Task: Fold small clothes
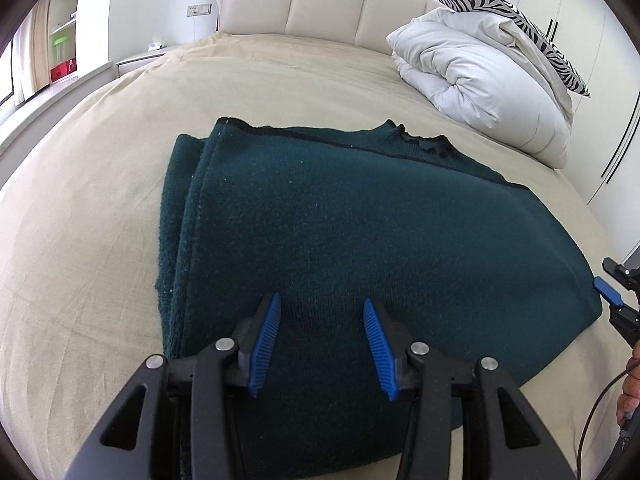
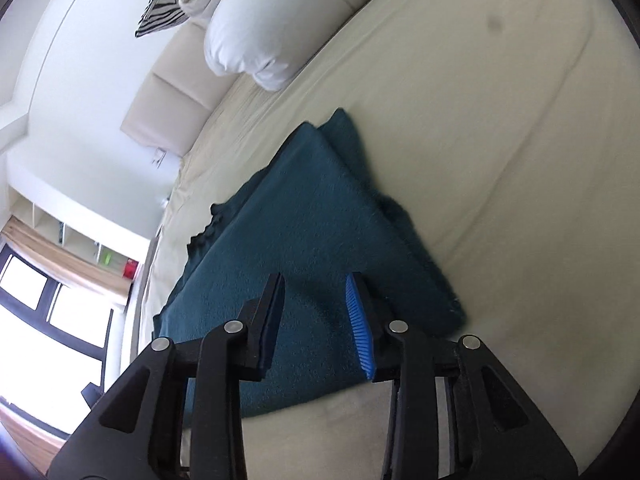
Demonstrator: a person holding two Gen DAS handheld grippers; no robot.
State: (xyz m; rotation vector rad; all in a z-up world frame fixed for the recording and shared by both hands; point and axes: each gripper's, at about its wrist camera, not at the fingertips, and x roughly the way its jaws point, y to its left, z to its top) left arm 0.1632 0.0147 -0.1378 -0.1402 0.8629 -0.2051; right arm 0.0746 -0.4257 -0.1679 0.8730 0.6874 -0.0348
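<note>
A dark teal knitted garment [image 1: 340,240] lies folded in layers on the beige bed sheet [image 1: 100,200], with a frilled black edge at its far side. My left gripper [image 1: 320,304] is open and empty, its blue pads just above the garment's near edge. My right gripper [image 2: 316,280] is open and empty too, tilted on its side over the garment's [image 2: 304,240] near corner. The right gripper also shows at the right edge of the left wrist view [image 1: 612,292], beside the garment's right corner.
A folded white duvet [image 1: 480,84] and a zebra-print pillow [image 1: 508,12] are piled at the far right by the padded headboard [image 1: 320,4]. Shelves and a window stand to the left [image 1: 60,40]. Wardrobe doors are on the right.
</note>
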